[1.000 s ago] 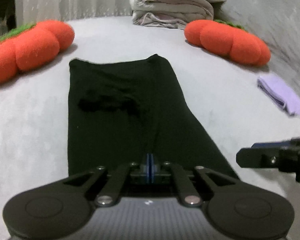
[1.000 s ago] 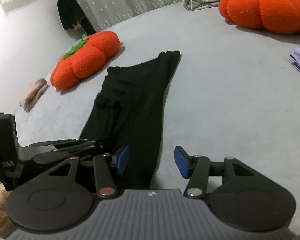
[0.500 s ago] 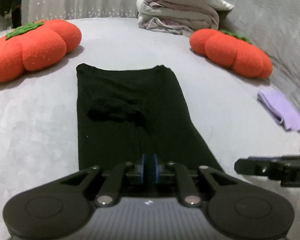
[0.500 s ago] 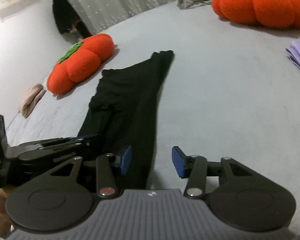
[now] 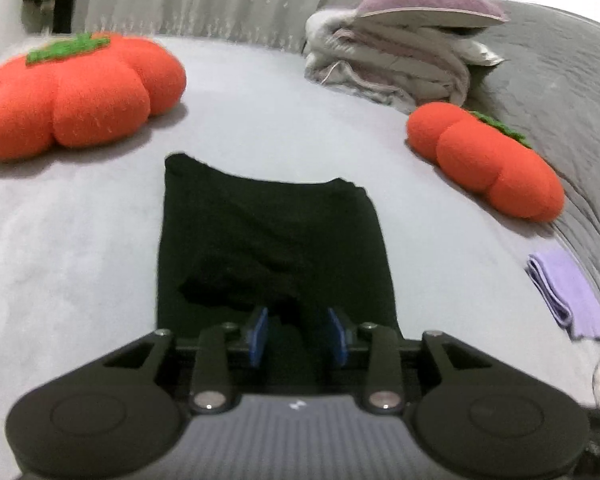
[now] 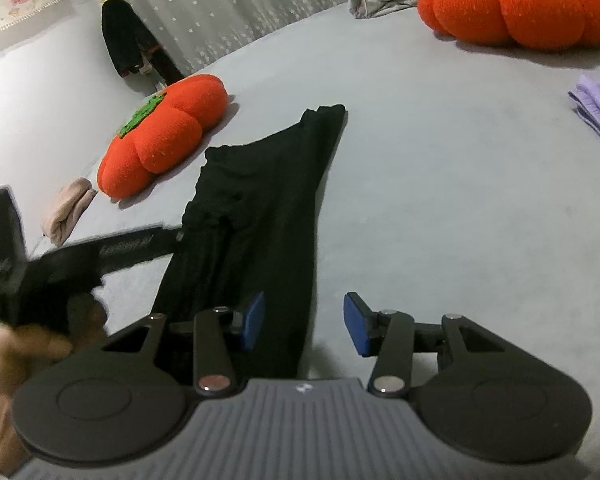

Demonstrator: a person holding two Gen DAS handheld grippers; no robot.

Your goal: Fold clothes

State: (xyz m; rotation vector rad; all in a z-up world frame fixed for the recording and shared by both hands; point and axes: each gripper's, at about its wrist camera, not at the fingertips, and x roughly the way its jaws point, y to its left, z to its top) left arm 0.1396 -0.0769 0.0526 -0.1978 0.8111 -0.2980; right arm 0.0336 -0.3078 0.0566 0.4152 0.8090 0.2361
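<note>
On the grey bed [image 5: 260, 120], a black garment [image 5: 268, 240] is lying flat in a long folded strip, probably trousers, though the dark fabric is hiding detail. It is sitting between two orange pumpkin cushions, the left one [image 5: 76, 92] and the right one [image 5: 488, 164] both well apart from it.

Left tool [image 5: 298, 336] is hovering over the near end of the garment, jaws opening, blue pads [image 5: 258, 334] parted with cloth showing below the gap but nothing pinched. Right tool [image 6: 304, 326] is sitting at the garment's right edge, jaws standing apart; left pad [image 6: 252, 320] is over black fabric, right pad over bare bed, nothing gripped.

Folded lilac cloth [image 5: 564, 296] is lying near the right cushion. Stacked bedding [image 5: 396, 68] is resting at the far side. A rolled beige cloth [image 6: 66, 210] is lying just beside the left cushion.
</note>
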